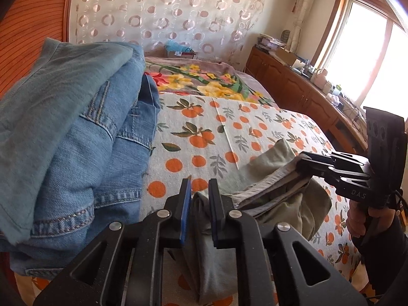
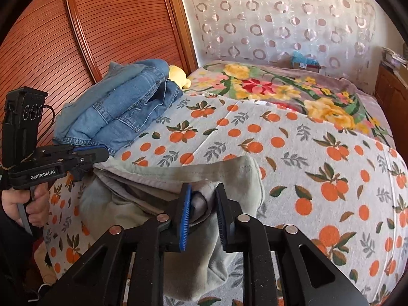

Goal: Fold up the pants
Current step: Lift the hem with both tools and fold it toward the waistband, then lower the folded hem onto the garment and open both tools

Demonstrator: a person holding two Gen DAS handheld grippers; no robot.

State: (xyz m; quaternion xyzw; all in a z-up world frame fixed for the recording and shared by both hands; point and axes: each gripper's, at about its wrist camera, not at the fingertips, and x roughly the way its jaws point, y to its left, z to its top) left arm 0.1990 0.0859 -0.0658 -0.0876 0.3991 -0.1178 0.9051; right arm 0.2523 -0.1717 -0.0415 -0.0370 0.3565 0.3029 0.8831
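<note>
The fingers of the left gripper (image 1: pixel 199 205) stand a little apart with a bunched fold of the grey-green pants (image 2: pixel 176 178) between them, the blue pads no longer clearly pressing the cloth; the fingers of the right gripper (image 2: pixel 203 205) stand apart in the same way, a wad of the same fabric loose in the gap. The pants lie in a stacked, several-layer bundle on the orange-print bedspread (image 2: pixel 293 153), near its front edge, with the pile of folded jeans (image 1: pixel 76 127) just beyond the bundle toward the ribbed wooden headboard (image 2: pixel 102 25). I judge the step in hand to be the end of a fold — the top layer is laid over and both grippers are letting go. Whether the pads touch the cloth at all cannot be told for certain. The next move, as I see it, calls for drawing both grippers clear without dragging the upper layer askew — then smoothing or squaring the bundle, whose near edges look rumpled and uneven, before any last fold.
</note>
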